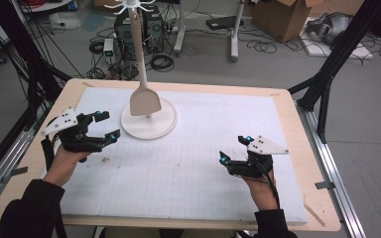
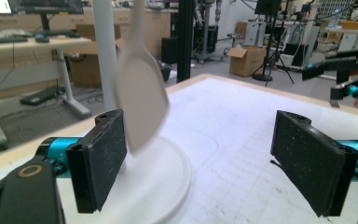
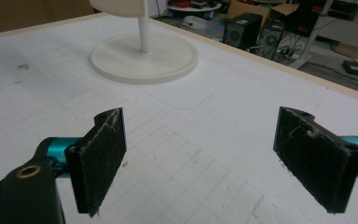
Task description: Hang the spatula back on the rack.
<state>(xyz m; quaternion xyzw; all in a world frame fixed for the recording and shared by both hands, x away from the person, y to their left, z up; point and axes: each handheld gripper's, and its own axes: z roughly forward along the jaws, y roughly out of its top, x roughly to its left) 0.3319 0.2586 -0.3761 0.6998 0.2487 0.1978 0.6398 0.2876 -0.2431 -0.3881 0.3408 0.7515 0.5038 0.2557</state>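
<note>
A white spatula hangs from the hook rack at the top of a white stand, and its blade dangles just above the stand's round base. My left gripper is held low just left of that base, open with nothing between its pads. In the left gripper view the blurred spatula blade hangs beyond the left pad, in front of the stand's pole. My right gripper hovers over the right part of the mat, open and empty. In the right gripper view the base lies ahead.
A white gridded mat covers most of the wooden table. Black frame legs stand at both sides of the table. Cables, a computer tower and cardboard boxes lie on the floor beyond the far edge.
</note>
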